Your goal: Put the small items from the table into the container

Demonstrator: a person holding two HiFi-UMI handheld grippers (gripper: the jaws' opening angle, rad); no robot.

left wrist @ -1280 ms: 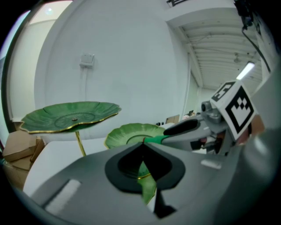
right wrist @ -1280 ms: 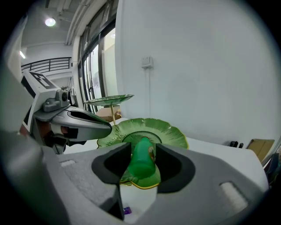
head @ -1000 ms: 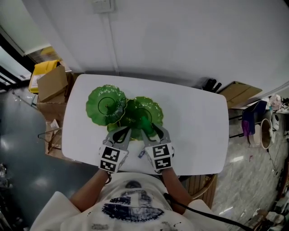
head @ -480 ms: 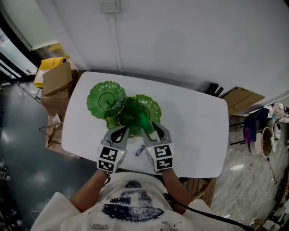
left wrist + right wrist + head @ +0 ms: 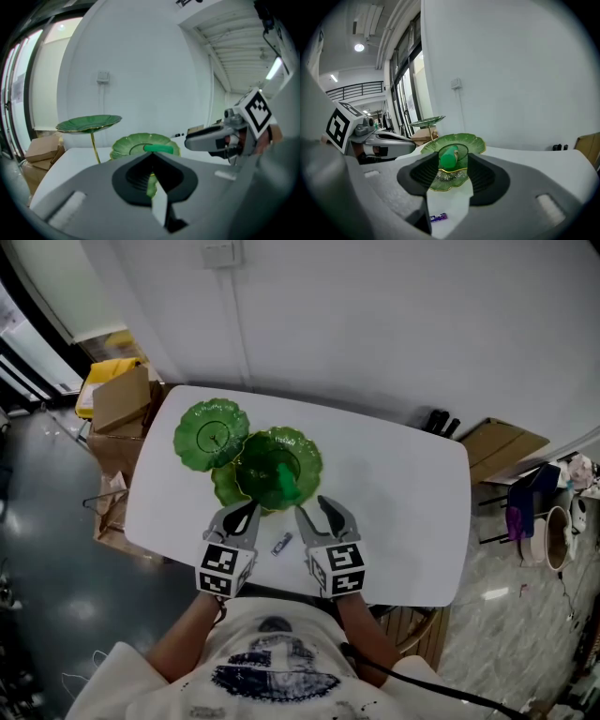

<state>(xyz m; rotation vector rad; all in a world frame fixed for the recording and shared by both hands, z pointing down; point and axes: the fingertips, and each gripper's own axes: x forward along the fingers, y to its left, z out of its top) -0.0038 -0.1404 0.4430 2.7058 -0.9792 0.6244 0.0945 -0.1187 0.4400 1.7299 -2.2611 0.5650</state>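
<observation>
Left tongs point(image 5: 242, 517) pressed together, empty. Right tongs point(image 5: 313, 513) spread wide, nothing between the pads. Small purple wrapper point(image 5: 281, 544) lies flat on the white worktop point(image 5: 394, 502), between the two tongs, behind their tips, touching neither. Green tiered dish point(image 5: 277, 465) stands just beyond both tips.

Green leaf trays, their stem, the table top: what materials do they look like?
Leaf trays: glossy green with a gold rim and sheen; glazed ceramic or plastic, can't tell which. Stem: thin, gold, probably metal. Table: smooth matte white, likely laminate.
</observation>
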